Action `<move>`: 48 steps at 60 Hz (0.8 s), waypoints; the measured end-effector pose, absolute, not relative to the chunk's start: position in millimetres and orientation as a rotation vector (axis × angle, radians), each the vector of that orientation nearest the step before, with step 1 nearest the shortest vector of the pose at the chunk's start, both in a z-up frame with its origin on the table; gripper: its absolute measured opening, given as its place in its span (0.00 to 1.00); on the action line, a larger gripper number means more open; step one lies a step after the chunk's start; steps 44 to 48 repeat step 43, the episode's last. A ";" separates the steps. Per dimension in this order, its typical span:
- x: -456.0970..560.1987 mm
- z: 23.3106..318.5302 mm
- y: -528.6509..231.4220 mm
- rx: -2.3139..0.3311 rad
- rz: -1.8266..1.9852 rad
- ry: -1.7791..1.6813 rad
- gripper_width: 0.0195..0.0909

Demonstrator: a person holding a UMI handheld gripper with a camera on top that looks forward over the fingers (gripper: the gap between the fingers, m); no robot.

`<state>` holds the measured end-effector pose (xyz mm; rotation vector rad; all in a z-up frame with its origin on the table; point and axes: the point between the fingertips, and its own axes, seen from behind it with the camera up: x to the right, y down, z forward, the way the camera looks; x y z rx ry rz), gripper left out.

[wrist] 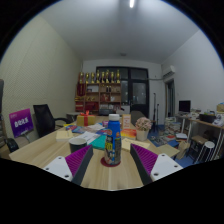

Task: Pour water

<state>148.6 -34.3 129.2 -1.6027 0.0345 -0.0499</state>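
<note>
Bottle stands upright on the table between the wide-open fingers; an off-centre squeeze could tip it and spill water.

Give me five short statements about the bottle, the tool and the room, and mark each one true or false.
1. A bottle with a blue cap stands upright between the fingers of the tool. True.
2. The bottle lies on its side on the wooden table. False: it stands upright on the table.
3. The tool's fingers are clamped tight on the bottle. False: gaps show at both sides, so the tool is open around it.
4. A black office chair stands beyond the table, near a purple sign. True.
5. The shelf at the far wall is bare. False: a row of objects stands on top of it.
</note>
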 end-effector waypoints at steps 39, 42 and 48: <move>155.7 127.1 -194.3 -1.625 0.025 0.104 0.89; 158.0 124.3 -194.7 -1.626 0.037 0.116 0.90; 158.7 123.5 -195.1 -1.626 0.040 0.120 0.89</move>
